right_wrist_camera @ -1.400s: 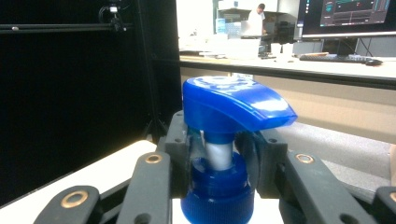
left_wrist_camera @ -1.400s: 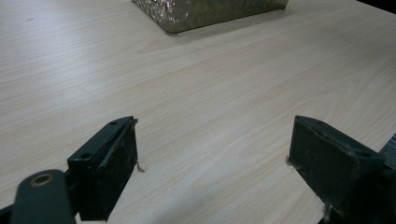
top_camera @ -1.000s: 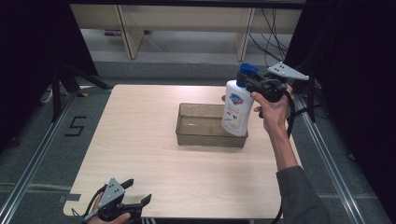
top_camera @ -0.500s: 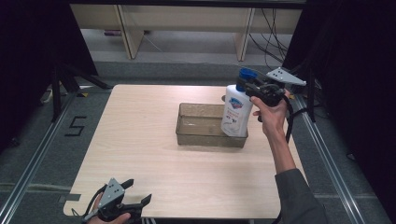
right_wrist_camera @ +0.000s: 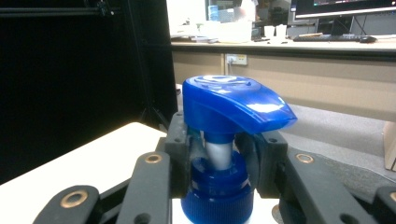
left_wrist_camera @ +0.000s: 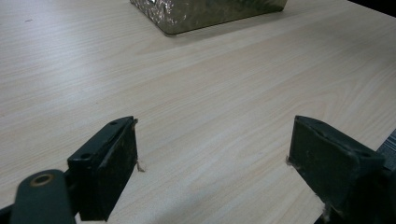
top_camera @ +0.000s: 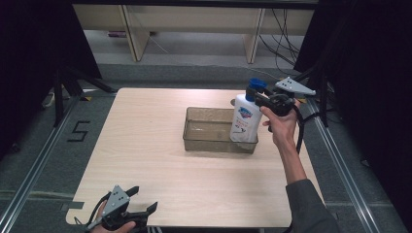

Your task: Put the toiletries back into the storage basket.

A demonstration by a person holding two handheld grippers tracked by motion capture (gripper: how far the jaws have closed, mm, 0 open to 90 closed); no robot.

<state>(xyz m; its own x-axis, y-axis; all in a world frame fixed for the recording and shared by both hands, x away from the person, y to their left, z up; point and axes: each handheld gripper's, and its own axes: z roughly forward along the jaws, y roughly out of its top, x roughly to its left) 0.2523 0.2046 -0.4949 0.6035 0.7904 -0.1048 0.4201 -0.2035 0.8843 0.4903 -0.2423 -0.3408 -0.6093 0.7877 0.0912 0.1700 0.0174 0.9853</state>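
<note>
While the tabletop carries a clear bin near its right edge, the right tool clamps the neck of a pump soap bottle standing in the bin's right end; the left tool gapes wide at the near-left corner.

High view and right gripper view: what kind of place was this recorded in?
Probably a lab or office workspace set up for recording: a light wooden table ringed by black curtains, and a desk with monitors and a keyboard behind it.
</note>
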